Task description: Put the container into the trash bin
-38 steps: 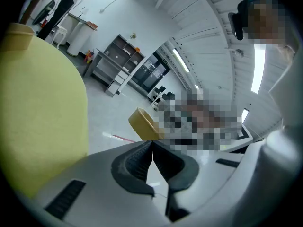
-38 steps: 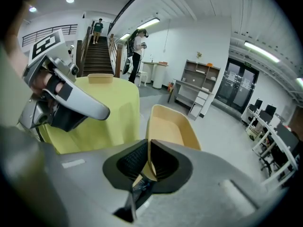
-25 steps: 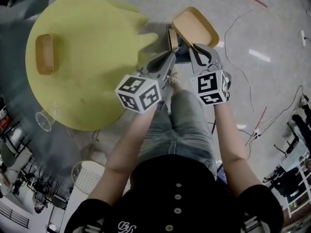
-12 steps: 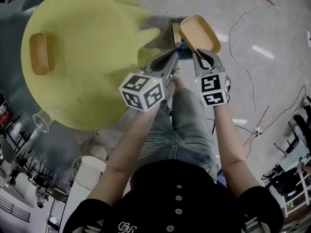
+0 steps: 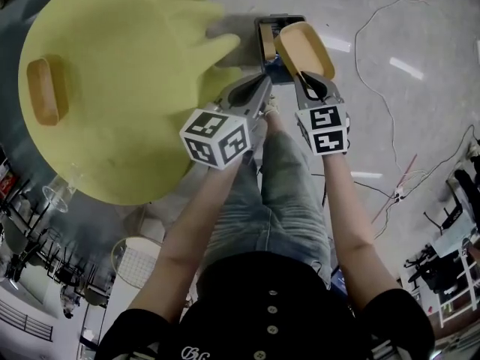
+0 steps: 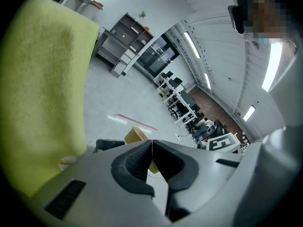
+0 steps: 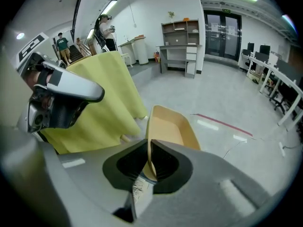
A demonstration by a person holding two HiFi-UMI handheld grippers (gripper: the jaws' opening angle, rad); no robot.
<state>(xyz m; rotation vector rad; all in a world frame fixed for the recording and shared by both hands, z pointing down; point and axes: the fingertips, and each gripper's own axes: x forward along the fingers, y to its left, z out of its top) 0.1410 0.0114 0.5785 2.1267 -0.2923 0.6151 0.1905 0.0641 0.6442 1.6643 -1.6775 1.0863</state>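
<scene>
My right gripper (image 5: 301, 75) is shut on the rim of a tan oval container (image 5: 304, 47), held tilted over the dark rectangular trash bin (image 5: 271, 28) on the floor. In the right gripper view the container's (image 7: 168, 126) thin wall is pinched between the pads of that gripper (image 7: 148, 156). My left gripper (image 5: 263, 88) is just left of it, beside the yellow-draped table (image 5: 127, 81), shut with nothing in it. The left gripper view shows the left gripper (image 6: 152, 148) with its jaws pressed together, and beyond it the container (image 6: 134, 135) and the bin (image 6: 106, 144).
A second tan container (image 5: 43, 90) lies on the table's far left. A clear glass (image 5: 60, 193) stands at the table's near edge. A white wire basket (image 5: 139, 265) sits on the floor by my legs. Cables (image 5: 375, 28) run across the floor on the right.
Both grippers have sunk toward the bin. The right one has rolled, so the container now shows narrower and more on edge, right over the bin.
</scene>
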